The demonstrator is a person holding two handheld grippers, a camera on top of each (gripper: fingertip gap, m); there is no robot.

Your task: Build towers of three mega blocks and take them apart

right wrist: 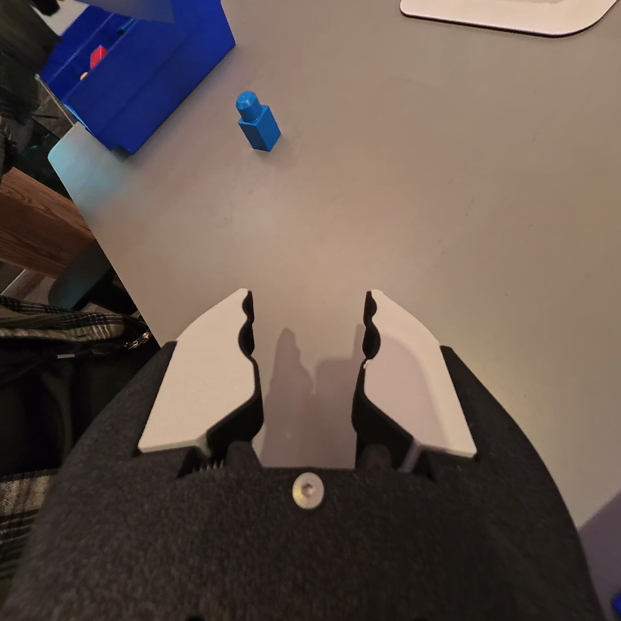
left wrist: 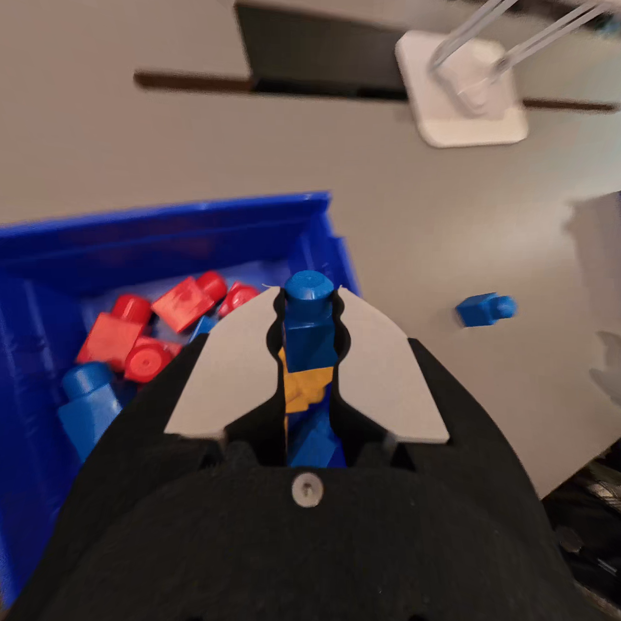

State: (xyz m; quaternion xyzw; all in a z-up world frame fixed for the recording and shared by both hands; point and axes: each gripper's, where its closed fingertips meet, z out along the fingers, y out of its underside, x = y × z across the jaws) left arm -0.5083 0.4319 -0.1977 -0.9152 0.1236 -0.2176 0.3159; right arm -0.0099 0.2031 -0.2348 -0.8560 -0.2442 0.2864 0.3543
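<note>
My left gripper [left wrist: 308, 292] is shut on a blue mega block [left wrist: 309, 322], held over the right end of a blue bin [left wrist: 161, 215]. The bin holds several red blocks [left wrist: 183, 304], a blue block [left wrist: 89, 400] and a yellow block [left wrist: 304, 386] seen between my fingers. A second blue block [left wrist: 485, 309] stands alone on the grey table to the right of the bin; it also shows in the right wrist view [right wrist: 258, 122]. My right gripper [right wrist: 309, 295] is open and empty, low over the table, well short of that block.
A white stand base [left wrist: 467, 111] with clear rods sits at the far right of the table, beside a dark slot [left wrist: 322, 64]. In the right wrist view the bin [right wrist: 141, 77] is at the upper left, the table's edge [right wrist: 100, 218] runs down the left, and a white pad [right wrist: 504, 16] lies at the top. My right fingertips sit around 55 cm from my left ones.
</note>
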